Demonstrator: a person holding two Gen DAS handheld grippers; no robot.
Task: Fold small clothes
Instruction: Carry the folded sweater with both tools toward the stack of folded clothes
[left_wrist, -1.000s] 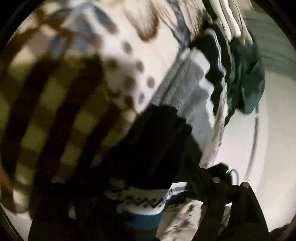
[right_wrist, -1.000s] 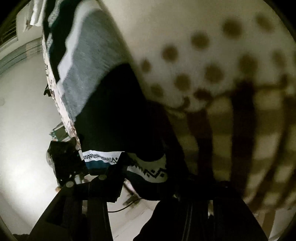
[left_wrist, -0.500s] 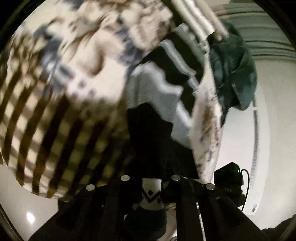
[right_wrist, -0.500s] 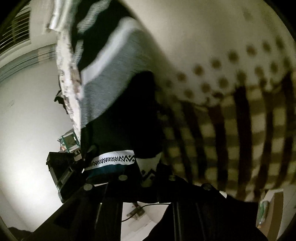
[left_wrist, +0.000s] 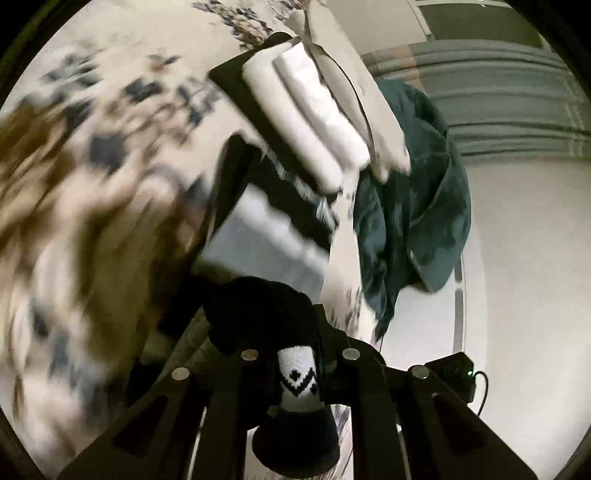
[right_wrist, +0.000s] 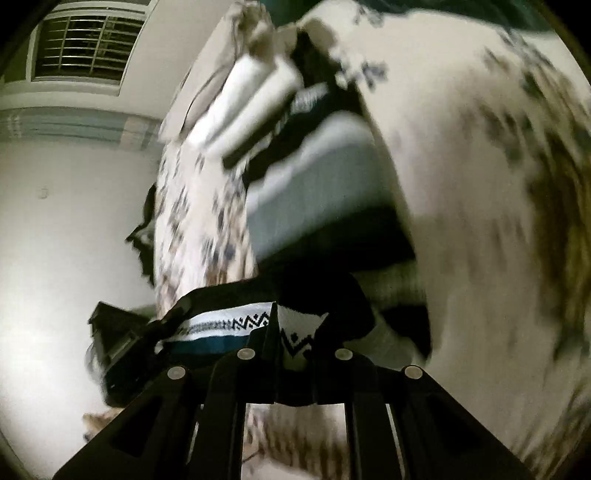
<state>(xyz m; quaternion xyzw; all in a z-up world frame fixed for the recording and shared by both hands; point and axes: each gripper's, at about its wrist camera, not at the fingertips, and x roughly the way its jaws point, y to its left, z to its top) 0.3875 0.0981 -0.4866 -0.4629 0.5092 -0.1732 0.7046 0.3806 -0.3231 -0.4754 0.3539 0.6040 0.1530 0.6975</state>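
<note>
A black knit garment (left_wrist: 258, 314) with a white zigzag band (left_wrist: 297, 380) and a teal stripe is bunched just past my left gripper (left_wrist: 297, 354), which is shut on the band. In the right wrist view my right gripper (right_wrist: 293, 332) is shut on the same garment (right_wrist: 332, 295). From there its white and teal band (right_wrist: 221, 328) stretches off to the left into a dark shape that I cannot make out. The garment hangs between the two grippers above the floral bedspread (left_wrist: 110, 155).
Folded white clothes (left_wrist: 306, 122) lie on a black piece, beside a grey, black and white striped garment (left_wrist: 273, 229). A teal garment (left_wrist: 413, 206) hangs over the bed's edge. A black box with a green light (left_wrist: 450, 376) sits lower right. A window (right_wrist: 88, 48) shows upper left.
Both grippers closed on the black garment's band and rose with it. The brown checked and dotted cloth slid almost out of view, and the folded white stack came into sight.
</note>
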